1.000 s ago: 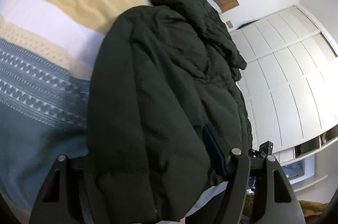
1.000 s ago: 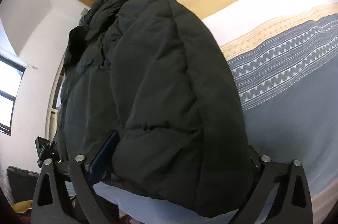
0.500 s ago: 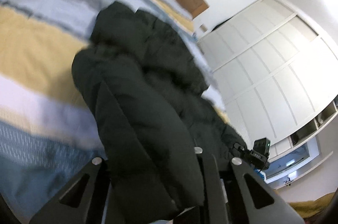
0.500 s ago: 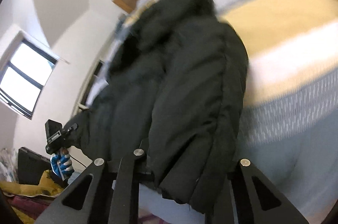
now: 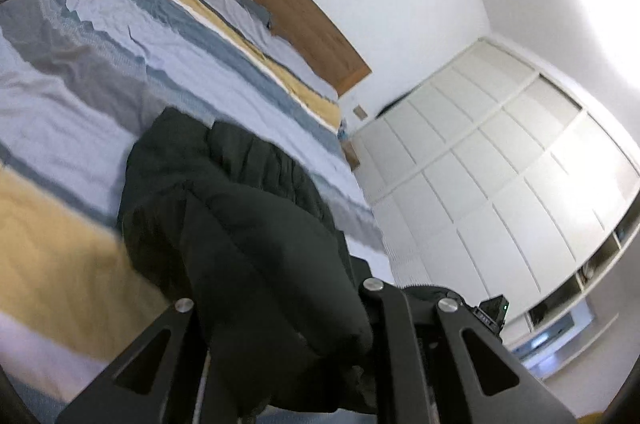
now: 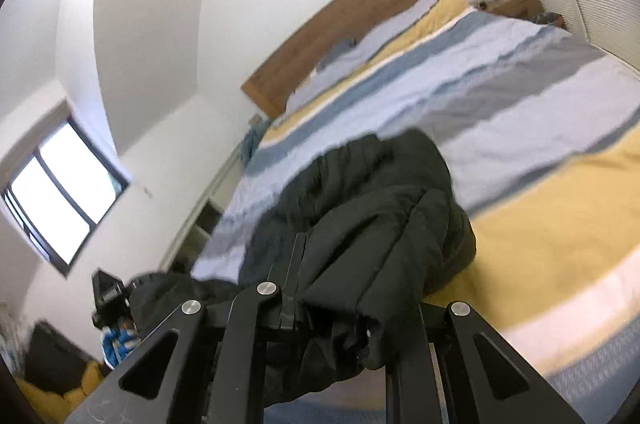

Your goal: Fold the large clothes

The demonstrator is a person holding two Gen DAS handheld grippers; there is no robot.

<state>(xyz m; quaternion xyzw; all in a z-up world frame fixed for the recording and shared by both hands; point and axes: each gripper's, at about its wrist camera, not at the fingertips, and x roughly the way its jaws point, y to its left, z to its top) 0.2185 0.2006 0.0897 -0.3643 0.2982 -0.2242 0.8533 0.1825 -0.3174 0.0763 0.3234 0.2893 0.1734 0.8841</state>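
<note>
Left wrist view: the left gripper (image 5: 280, 308) is clamped on the near hem of a dark padded jacket (image 5: 240, 224), the thick quilted cloth bunched between its two black fingers (image 5: 384, 312) and spilling over them toward the camera. From the grip the jacket runs away and down onto the striped bedspread (image 5: 100, 63), its far end lying crumpled on the blue and grey bands, with a yellow band to its left. A wooden headboard (image 5: 280, 3) crosses the far end of the bed, and white wardrobe doors (image 5: 500, 183) fill the right side. The other gripper's black top shows low on the right, just past the near fingers. Right wrist view: the right gripper (image 6: 356, 300) pinches another part of the same hem, its jaws closing on the cloth; the jacket (image 6: 380, 203) is gathered between the fingers (image 6: 292, 288) and drapes off toward the bed (image 6: 520, 83). To the far left a hand in a blue and white glove (image 6: 118, 342) holds the left gripper, with jacket cloth hanging beside it, below a window (image 6: 60, 191)
</note>
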